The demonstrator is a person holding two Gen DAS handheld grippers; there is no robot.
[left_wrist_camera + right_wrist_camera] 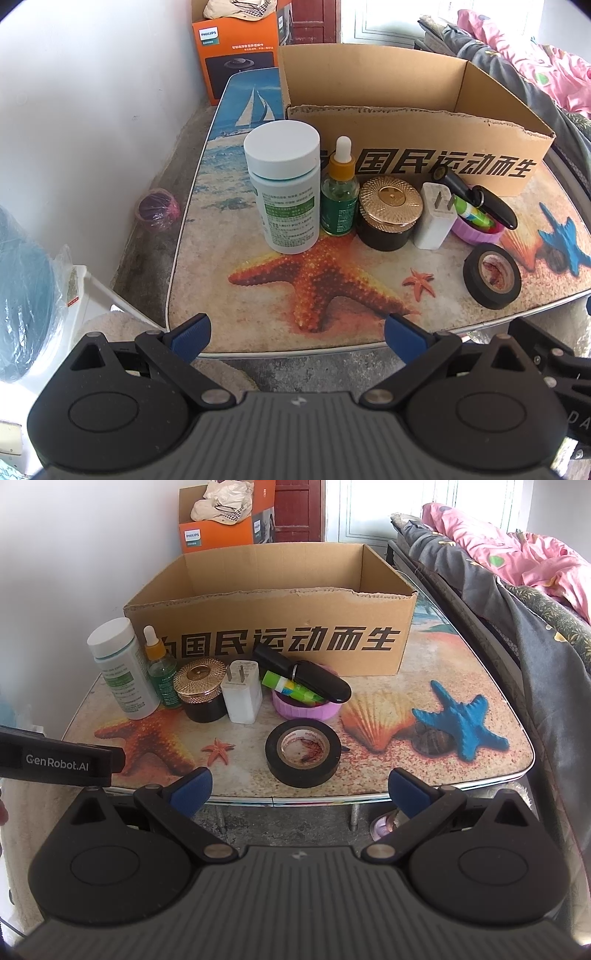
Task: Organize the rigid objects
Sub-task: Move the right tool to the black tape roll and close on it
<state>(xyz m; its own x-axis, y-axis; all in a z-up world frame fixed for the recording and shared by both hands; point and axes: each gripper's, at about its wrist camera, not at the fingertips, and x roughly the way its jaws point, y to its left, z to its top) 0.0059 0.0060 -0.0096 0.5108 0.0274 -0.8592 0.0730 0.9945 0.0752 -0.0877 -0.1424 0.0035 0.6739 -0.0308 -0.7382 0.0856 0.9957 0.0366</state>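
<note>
Two hand-held grippers hover at the near edge of a glossy table [406, 701] printed with starfish and shells: the left hand-held gripper [297, 334] and the right hand-held gripper [301, 788] each stand with blue-padded fingers spread wide and nothing between them. A row of rigid objects stands just in front of an open corrugated cardboard box [266, 627], its near rim torn ragged and its front printed in bold black characters; the box floor is hidden from both views. From the left: a white plastic bottle [282, 188] with a broad flat cap and green label, small print unreadable; a green glass dropper bottle [340, 195] with amber collar and white bulb, just beside it; a dark round jar [388, 218] under a ribbed gold lid; a white wall charger [436, 218] standing with its two prongs showing; and a shallow purple lid [306, 707] holding a green glue stick [291, 688] with a glossy black oblong object [303, 674], hard to identify, lying across it. A roll of black tape [303, 751] lies flat, apart, nearest the right gripper. An orange carton [221, 528] behind is cut off at the top; pink bedding [517, 554] lies to the right.
</note>
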